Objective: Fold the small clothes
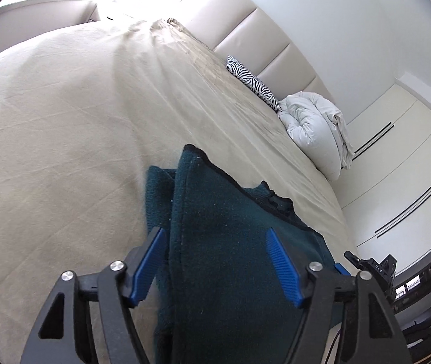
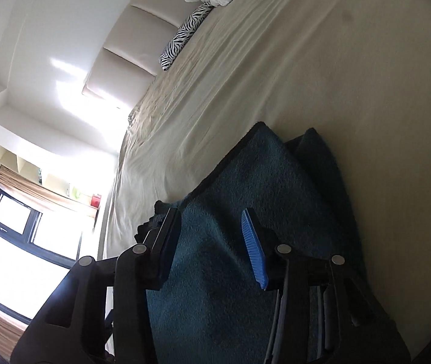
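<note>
The dark teal garment [image 1: 230,257] runs off both views' bottom edges.

A beige-sheeted bed [image 1: 63,115] meets a padded headboard [image 1: 264,36] beneath white walls, with a bright window [image 2: 18,236] beyond.

A bed [image 1: 63,127] under a creased beige sheet, a zebra-print pillow [image 1: 253,82] and a bundled white duvet [image 1: 315,127] against its padded cream headboard [image 1: 264,39]; white wardrobe doors [image 1: 403,163] at one side, a bright window [image 2: 18,239] at the other
</note>
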Demonstrator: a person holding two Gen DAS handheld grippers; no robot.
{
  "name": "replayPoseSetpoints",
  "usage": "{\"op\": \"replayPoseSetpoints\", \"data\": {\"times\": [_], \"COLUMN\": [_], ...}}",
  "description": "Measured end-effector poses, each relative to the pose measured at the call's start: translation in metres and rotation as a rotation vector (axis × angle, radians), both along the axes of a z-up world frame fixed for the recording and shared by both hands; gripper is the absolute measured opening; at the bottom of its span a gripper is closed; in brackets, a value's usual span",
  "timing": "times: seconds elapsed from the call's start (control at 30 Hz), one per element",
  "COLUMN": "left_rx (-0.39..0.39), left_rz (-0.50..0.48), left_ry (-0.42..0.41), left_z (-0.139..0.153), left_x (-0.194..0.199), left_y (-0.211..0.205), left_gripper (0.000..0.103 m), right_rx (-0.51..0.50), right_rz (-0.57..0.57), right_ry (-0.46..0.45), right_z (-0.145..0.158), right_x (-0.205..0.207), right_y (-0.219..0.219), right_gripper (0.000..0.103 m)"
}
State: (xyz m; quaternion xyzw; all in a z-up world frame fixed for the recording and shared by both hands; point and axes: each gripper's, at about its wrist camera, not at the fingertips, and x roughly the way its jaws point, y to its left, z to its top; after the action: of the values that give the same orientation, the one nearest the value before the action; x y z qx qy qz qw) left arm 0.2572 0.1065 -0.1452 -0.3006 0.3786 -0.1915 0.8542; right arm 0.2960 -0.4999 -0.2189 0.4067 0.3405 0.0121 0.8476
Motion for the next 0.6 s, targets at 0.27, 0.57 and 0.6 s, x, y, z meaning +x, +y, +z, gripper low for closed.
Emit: {"op": "replayPoseSetpoints", "data": {"times": [0.27, 0.57, 0.6], "left_rx": [-0.088, -0.093, -0.107], "left_rz": [-0.032, -0.148, -0.152], "left_ry": [0.134, 0.236, 0.252], "left_z": [-0.023, -0.029, -0.032], "left_x": [-0.023, 0.007, 0.011], "left_y": [0.032, 0.004, 0.004], "left_gripper": [0.074, 0.074, 0.074], "right_rx": [-0.302, -0.295, -0.282], "right_rz": [0.159, 0.21, 0.211], "right_ry": [-0.085, -0.157, -0.151], "right_z": [0.06, 0.114, 0.115], "right_x": [-0.04, -0.071, -0.071], "right_y": [0.095, 0.13, 0.131], "right_gripper": [0.061, 0.08, 0.08]}}
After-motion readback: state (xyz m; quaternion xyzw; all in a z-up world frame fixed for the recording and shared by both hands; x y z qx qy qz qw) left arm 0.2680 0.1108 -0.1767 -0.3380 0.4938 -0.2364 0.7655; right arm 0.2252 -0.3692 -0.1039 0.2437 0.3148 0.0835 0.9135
